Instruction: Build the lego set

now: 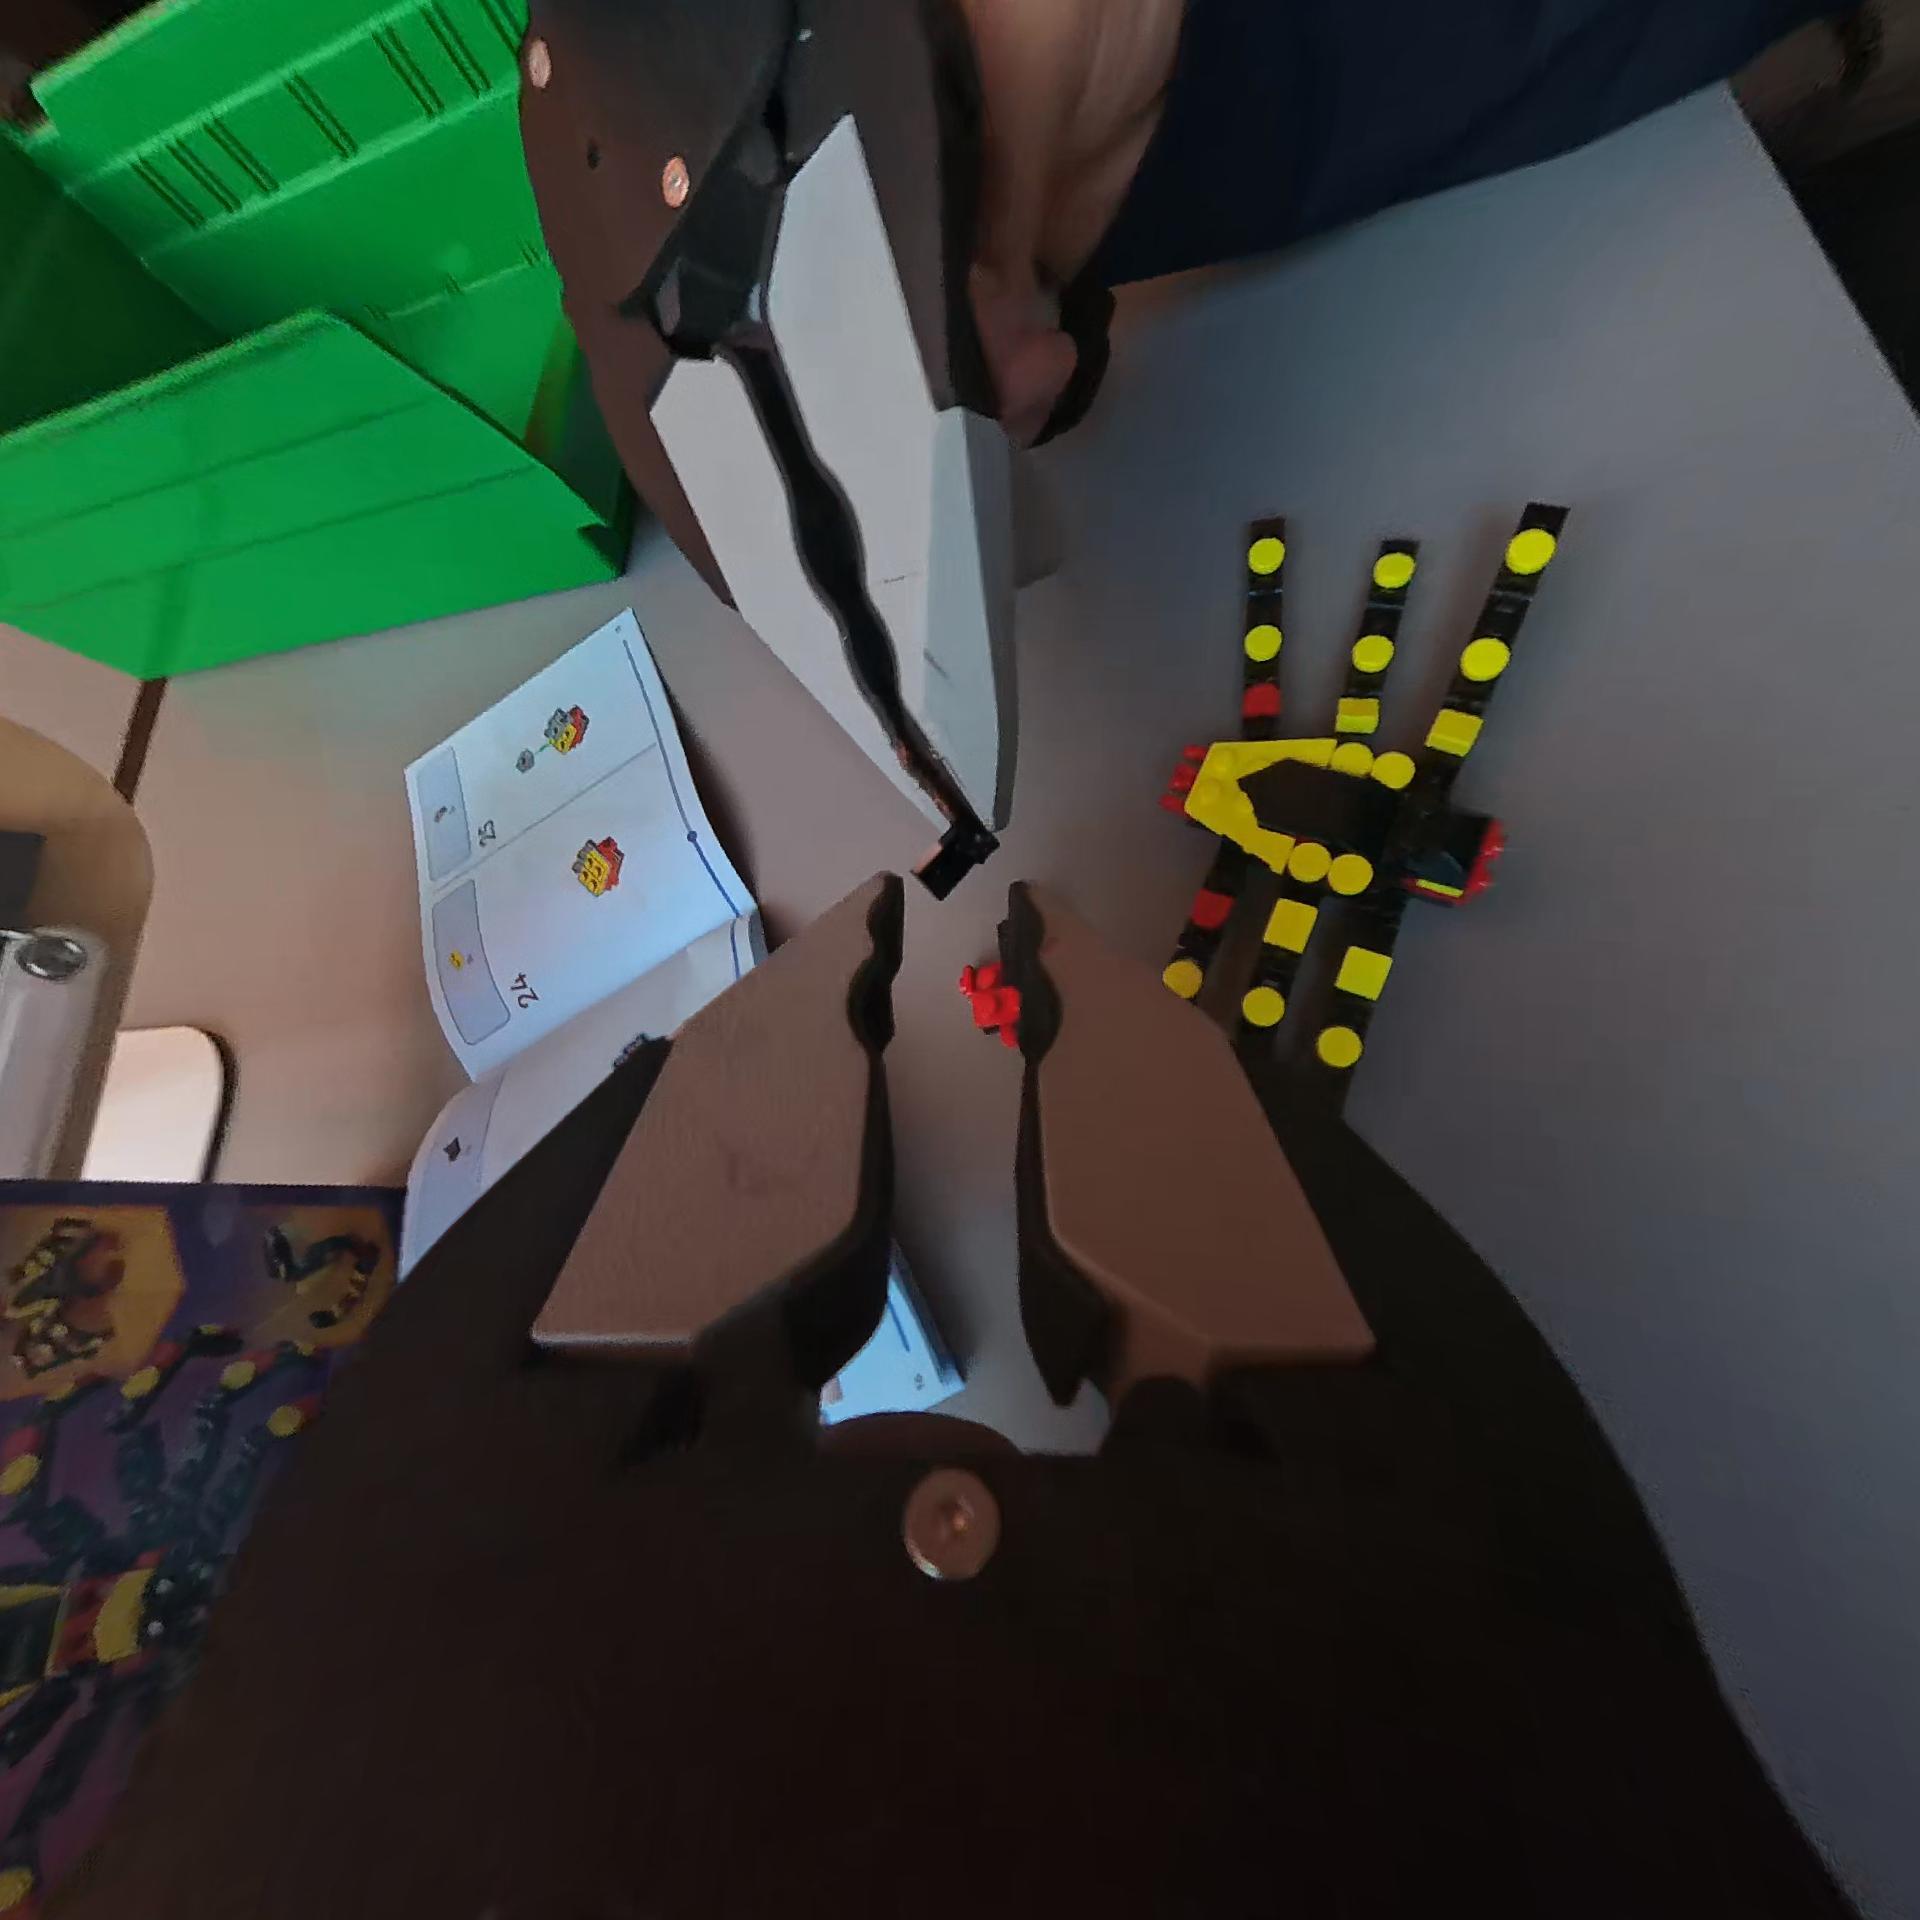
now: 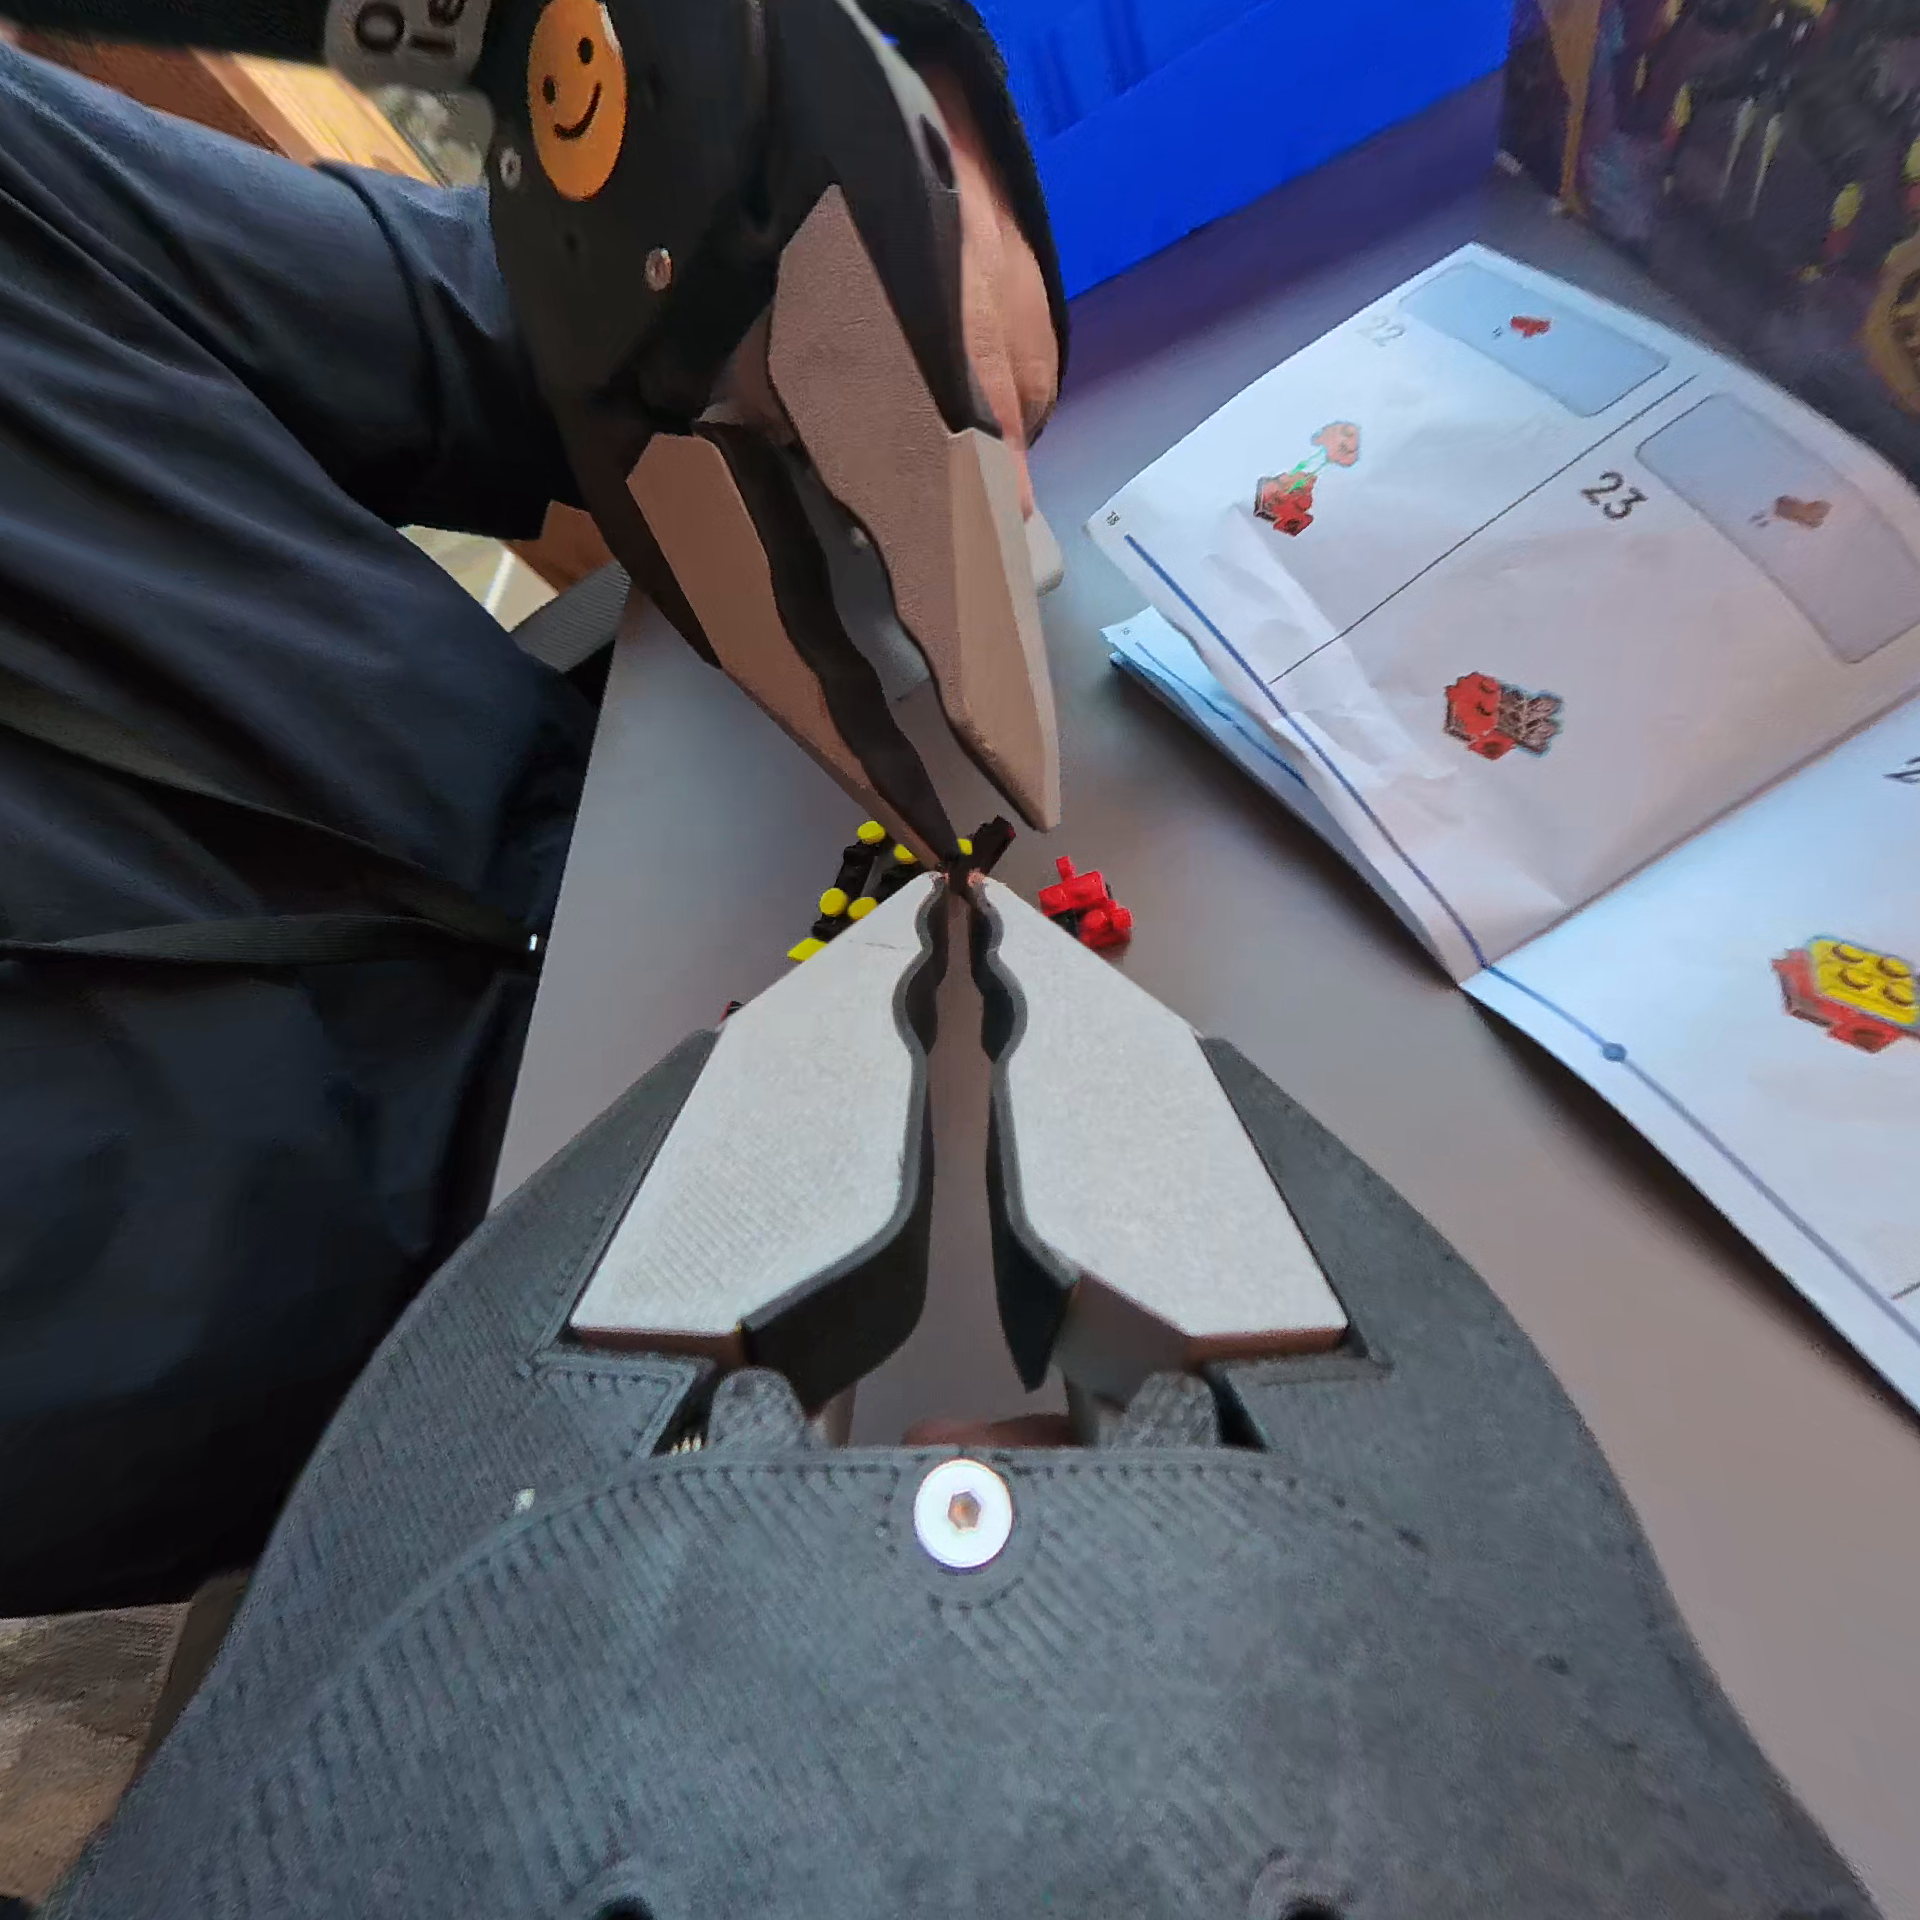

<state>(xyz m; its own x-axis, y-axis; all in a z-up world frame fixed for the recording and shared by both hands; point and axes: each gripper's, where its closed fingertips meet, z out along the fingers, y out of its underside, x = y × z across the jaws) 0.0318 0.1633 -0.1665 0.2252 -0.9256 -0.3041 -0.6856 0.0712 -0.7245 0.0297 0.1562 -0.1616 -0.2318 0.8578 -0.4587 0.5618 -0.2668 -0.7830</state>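
Right gripper (image 1: 951, 847) clamped on black piece (image 1: 954, 860), held above red brick (image 1: 989, 997) (likely for mating); left gripper (image 1: 954, 894) parted, empty; model (image 1: 1340, 800) far right.

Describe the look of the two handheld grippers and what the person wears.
The left gripper has a dark body, tan wedge-shaped fingers with wavy black inner edges, a round screw and an orange smiley sticker. The right gripper looks alike, with a ribbed grey-black printed shell. The person wears a dark navy sleeve.
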